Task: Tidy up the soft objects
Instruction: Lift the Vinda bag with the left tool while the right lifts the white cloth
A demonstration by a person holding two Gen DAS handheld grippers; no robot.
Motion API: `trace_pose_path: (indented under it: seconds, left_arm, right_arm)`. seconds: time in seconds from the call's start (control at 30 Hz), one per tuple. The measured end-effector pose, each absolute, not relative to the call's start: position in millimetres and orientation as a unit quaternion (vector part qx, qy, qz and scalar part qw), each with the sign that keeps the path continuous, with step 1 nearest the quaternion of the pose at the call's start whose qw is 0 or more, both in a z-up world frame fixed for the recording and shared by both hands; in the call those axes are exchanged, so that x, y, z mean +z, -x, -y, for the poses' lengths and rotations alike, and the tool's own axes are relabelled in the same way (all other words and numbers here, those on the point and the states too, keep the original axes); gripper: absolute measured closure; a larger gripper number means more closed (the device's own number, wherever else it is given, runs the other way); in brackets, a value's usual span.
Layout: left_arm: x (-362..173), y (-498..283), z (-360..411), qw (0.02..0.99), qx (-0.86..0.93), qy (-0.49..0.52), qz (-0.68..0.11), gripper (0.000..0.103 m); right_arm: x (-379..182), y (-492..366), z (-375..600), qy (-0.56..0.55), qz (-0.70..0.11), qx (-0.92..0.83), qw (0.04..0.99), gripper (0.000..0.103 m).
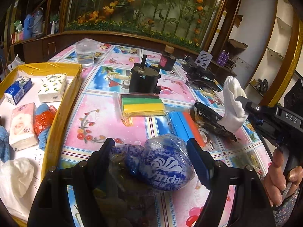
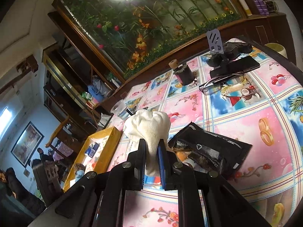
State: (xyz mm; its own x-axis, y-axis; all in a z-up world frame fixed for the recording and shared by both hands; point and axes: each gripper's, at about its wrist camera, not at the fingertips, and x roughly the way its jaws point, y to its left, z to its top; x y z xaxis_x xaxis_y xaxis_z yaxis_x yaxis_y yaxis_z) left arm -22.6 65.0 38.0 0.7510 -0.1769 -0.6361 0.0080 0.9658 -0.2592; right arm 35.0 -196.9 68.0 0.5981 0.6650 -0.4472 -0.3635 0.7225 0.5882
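White cloth point(image 2: 149, 126) bulges above the right gripper point(image 2: 152, 162), whose jaws pinch only its narrow lower end, clear of the table. At seven o'clock, the yellow tray point(image 2: 106, 138) awaits. Soft fabric could slip free mid-carry; the left gripper point(image 1: 151, 162), about two-thirds open, brackets a blue tissue pack point(image 1: 166, 168).

Left claw point(image 1: 151, 151): two matte black fingers on a black frame, the right-hand finger faced with a ridged blue pad; round silver screw heads sit at the finger pivots. Right claw point(image 2: 152, 158): same black build, blue pads on the inner faces, silver screws on the linkages; its body bears white letters "DAS" and one small round screw. The right hand point(image 1: 280, 177) emerges from a dark floral-print sleeve point(image 1: 287, 206).
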Motion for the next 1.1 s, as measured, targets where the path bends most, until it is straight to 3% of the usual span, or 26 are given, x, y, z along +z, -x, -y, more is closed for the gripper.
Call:
trace_pose_path:
  seconds: [0.53,1.1]
  left_arm:
    - [51.8,38.8,-76.3,0.947,-0.005,0.121,-0.297,0.026]
    - [55.7,52.1,-91.6,0.954,0.027,0.126,-0.272,0.026]
  right_arm:
    - [65.4,-23.7,108.6,-0.176,-0.351,0.349,0.851,0.090]
    - [62.8,-20.2,85.8,-0.153,-0.352,0.341,0.858,0.090]
